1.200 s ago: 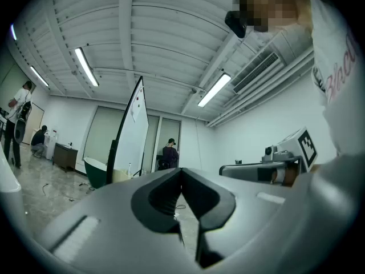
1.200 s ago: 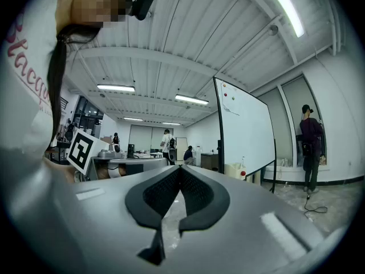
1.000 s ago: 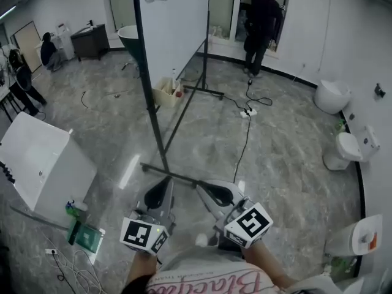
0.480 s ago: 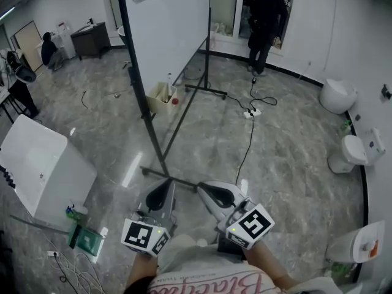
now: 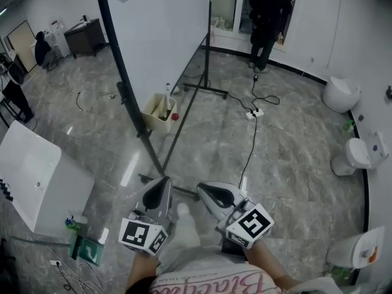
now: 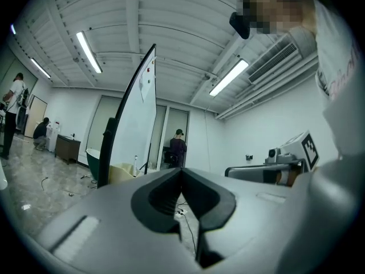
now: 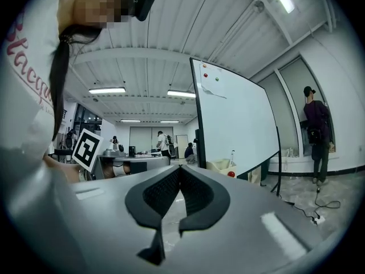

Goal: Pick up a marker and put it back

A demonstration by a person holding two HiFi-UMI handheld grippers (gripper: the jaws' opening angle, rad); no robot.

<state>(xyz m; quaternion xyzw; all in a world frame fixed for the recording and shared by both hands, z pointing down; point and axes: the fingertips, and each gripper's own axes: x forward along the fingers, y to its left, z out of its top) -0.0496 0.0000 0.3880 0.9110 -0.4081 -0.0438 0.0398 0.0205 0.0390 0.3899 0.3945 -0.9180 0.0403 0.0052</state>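
Whiteboard (image 5: 165,35) stood nearer than a second earlier, its black post swung leftward in the head view, and a white shoe (image 5: 184,216) had stepped toward it. No marker could be made out on it. Short of the whiteboard, the left gripper (image 6: 181,176) and right gripper (image 7: 179,173) both had their jaws pressed together on nothing. Pink script on the shirt (image 5: 208,282) showed upside down, only partly legible.

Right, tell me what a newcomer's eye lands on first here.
The big whiteboard on its dark stand dominates the upper middle of the head view, slanting across the room. At the bottom centre, the left tongs and right tongs sit side by side, both shut and empty. A person in dark clothes stands far off at the top, and white toilets line the right edge.
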